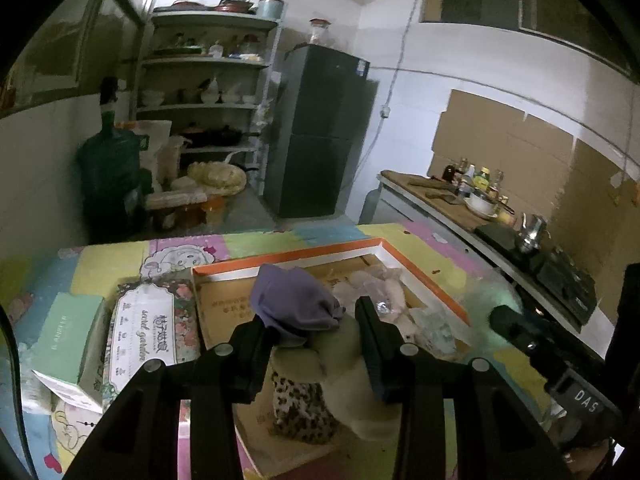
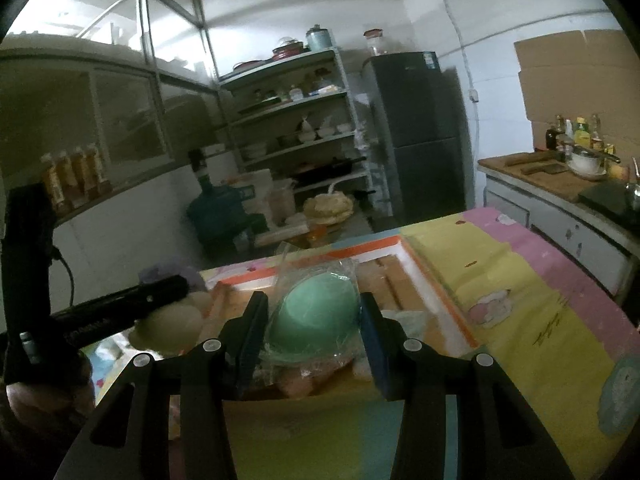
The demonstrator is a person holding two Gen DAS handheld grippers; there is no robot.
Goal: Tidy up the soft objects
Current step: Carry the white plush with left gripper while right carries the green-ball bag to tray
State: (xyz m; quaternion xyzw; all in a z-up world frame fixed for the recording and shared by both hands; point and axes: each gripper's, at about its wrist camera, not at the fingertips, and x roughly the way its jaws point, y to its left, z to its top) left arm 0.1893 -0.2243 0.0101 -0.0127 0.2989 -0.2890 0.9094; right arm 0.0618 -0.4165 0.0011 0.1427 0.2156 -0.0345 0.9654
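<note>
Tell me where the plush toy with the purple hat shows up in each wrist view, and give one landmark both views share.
Left wrist: the plush toy sits low in the centre, between the left tool's fingers, over the orange-rimmed box.
Right wrist: low on the left edge, the plush toy is partly behind the left tool.
Shared landmark: the dark fridge against the back wall.

1. The left wrist view looks forward and somewhat down along the left gripper (image 1: 310,354), close over the orange-rimmed tray (image 1: 288,258) on the table (image 1: 120,256), with the right gripper (image 1: 520,332) entering at its right.
2. The right wrist view looks the same way from further right, close over the tray's (image 2: 436,280) right corner, with the left gripper (image 2: 132,300) at its left.
3. Both views share the tray, the table (image 2: 520,280), the far shelves (image 1: 208,80) (image 2: 296,120), fridge (image 1: 320,132) (image 2: 420,132) and right counter (image 1: 448,204) (image 2: 552,188).
</note>
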